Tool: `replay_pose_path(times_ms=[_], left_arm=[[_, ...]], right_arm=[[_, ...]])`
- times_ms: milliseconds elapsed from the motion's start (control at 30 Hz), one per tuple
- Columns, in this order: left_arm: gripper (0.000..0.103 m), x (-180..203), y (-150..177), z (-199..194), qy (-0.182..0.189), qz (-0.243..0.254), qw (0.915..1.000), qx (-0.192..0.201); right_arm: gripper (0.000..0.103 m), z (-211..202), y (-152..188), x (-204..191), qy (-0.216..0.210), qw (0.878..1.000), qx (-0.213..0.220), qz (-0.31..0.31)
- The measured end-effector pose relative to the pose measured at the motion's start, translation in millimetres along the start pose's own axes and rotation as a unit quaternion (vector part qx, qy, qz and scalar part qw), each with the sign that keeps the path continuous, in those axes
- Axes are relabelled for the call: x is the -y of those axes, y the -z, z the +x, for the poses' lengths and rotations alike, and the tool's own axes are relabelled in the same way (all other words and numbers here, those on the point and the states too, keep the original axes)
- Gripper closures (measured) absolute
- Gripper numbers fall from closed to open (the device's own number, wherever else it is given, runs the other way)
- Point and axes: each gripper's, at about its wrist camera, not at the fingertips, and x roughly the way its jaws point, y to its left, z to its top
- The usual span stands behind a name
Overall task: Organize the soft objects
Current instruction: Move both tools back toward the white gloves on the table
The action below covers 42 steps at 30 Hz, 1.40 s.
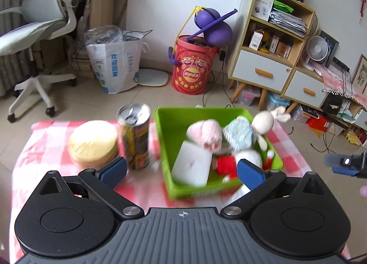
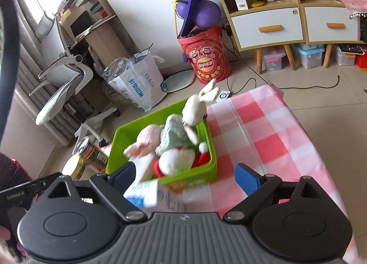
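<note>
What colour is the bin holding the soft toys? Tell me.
Bright green bin; it shows best in the left wrist view.

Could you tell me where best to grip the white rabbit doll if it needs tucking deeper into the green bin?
Probably the rabbit doll's head and neck, from above: that part sticks up past the green bin's far rim, clear of the other toys, so open tongs can straddle it.

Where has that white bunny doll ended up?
The white bunny doll sits in the green bin's far right corner, leaning over the rim, next to the pink plush; the right wrist view shows it there too.
</note>
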Motion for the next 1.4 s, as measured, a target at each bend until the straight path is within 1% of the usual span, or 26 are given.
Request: replay_pose_path(times_ms=[33, 133, 333, 500, 633, 767, 867, 1033, 1400], left_arm=[[0.005, -2.0, 6.7, -6.1, -0.004, 0.001, 1.0000, -0.002], [0.005, -9.8, 27.5, -24.3, -0.009, 0.000, 1.0000, -0.003], [0.005, -27.1, 68.1, -50.9, -0.021, -0.021, 0.9996, -0.007], [0.005, -36.3, 95.5, -57.2, -0.036, -0.022, 0.9990, -0.012], [0.005, -45.8, 110.8, -59.4, -0.033, -0.024, 0.9991, -0.014], [0.005, -51.7, 123.1, -58.5, -0.034, -0.011, 0.9992, -0.018], [0.005, -58.0, 126.1, -58.4, -0.031, -0.009, 0.9994, -0.016], [0.005, -66.4, 130.4, -57.2, -0.034, -0.006, 0.9993, -0.014], [0.005, -76.7, 137.0, -45.3, -0.034, 0.010, 0.9992, -0.020]], right_arm=[[0.032, -4.4, 5.3, -2.7, 0.000, 1.000, -0.002, -0.002], [0.032, -15.8, 22.9, -11.7, 0.001, 1.000, -0.008, -0.010], [0.031, -26.4, 63.1, -32.9, 0.000, 0.999, -0.024, -0.028], [0.031, -21.8, 93.3, -48.2, 0.002, 0.998, -0.032, -0.048], [0.031, -12.5, 116.9, -64.4, 0.018, 0.995, -0.043, -0.083], [0.031, -1.9, 132.8, -75.7, 0.031, 0.993, -0.054, -0.105], [0.031, 2.9, 139.8, -83.0, 0.040, 0.991, -0.053, -0.114], [0.031, 7.3, 141.5, -89.3, 0.052, 0.992, -0.045, -0.108], [0.031, 25.0, 153.6, -102.6, 0.056, 0.988, -0.070, -0.126]])
